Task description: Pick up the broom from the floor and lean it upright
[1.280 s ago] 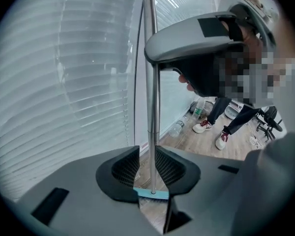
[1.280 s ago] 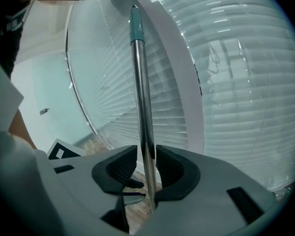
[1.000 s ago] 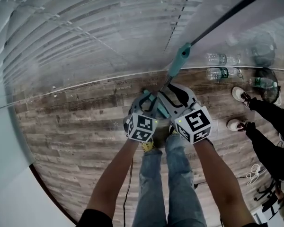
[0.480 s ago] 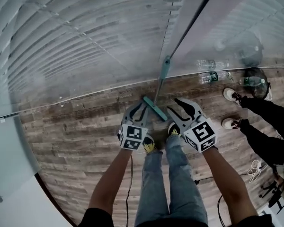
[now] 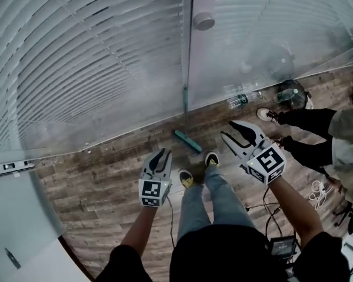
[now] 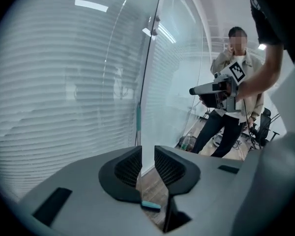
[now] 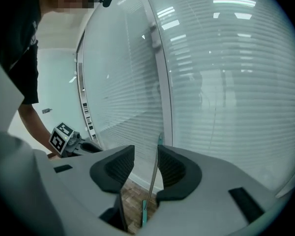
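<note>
The broom [image 5: 188,141] leans up against the glass wall [image 5: 106,69], and the left claw [image 5: 159,153] and right claw [image 5: 230,131] are open, holding nothing.

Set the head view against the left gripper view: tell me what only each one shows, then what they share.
Only the head view: the wearer's yellow shoes and jeans. Only the left gripper view: ceiling lights. Both: the broom leaning upright against the glass wall, and the right gripper, held clear of the broom.
</note>
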Motion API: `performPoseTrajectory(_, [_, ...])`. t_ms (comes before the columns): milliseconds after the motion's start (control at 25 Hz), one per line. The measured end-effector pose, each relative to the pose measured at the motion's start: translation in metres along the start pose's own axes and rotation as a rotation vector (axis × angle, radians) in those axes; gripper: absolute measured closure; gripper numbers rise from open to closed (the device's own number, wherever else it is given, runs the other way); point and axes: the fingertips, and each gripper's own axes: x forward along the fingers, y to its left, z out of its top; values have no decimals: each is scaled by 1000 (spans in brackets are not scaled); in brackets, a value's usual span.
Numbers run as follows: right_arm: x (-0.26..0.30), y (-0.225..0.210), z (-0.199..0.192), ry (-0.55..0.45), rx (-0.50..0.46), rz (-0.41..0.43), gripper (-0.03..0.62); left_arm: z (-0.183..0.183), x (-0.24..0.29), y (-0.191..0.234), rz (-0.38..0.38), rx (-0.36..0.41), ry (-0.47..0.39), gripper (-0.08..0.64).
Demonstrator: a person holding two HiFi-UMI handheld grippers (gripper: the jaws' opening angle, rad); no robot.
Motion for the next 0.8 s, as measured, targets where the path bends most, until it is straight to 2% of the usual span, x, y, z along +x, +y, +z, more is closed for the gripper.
performPoseTrajectory(120, [-44,3,48,-21,-38,-45,439,52,-34,-14,-23,36,-89,469])
performPoseTrajectory(240, [-81,4,109,-120,-148,-52,453,108,-64,-18,16,50,-195,469])
performPoseTrajectory(320, [-113,7,136,-168,-171,-52,465,137,-87,-28,45,44,-245,479])
performPoseTrajectory(440, [-161,1,169,-238,-175,-109,483,179,-106,-44,65,21,-308,505])
performPoseTrajectory(640, [-205,-27,184,-319,-146,-197,533,224,-113,-59,56,-45,-388,532])
performPoseTrajectory(800, [-227,-34,171,-320,-99,-246,561,246,-113,-81,19,-37,-409,537])
